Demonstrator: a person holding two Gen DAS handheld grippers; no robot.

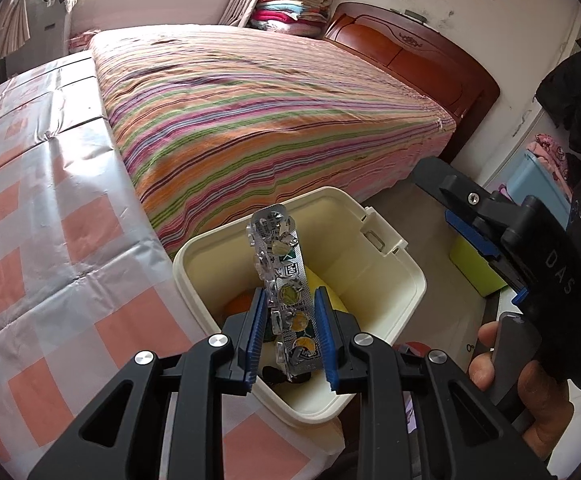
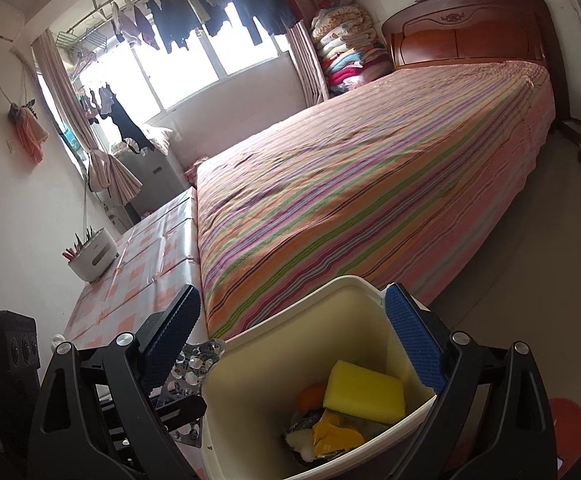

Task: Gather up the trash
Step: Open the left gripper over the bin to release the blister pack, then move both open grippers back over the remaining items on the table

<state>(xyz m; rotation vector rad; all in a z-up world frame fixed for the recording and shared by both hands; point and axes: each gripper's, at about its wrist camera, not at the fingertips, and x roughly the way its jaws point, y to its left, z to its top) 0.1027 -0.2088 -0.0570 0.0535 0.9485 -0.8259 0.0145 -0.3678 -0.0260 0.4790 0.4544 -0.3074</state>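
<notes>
Blister pack [image 1: 286, 280] upright, clamped in left hand-held gripper [image 1: 290, 336] above cream bin [image 1: 374, 400] at tabletop [image 1: 50, 240] edge. Right hand-held gripper [image 2: 294, 344] spread wide, empty, straddling bin rim; sponge [image 2: 364, 390] inside.

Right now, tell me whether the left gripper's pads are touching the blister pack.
Touching. The left wrist view shows the left gripper with both blue pads against the edges of the blister pack, holding it upright above the bin.
</notes>
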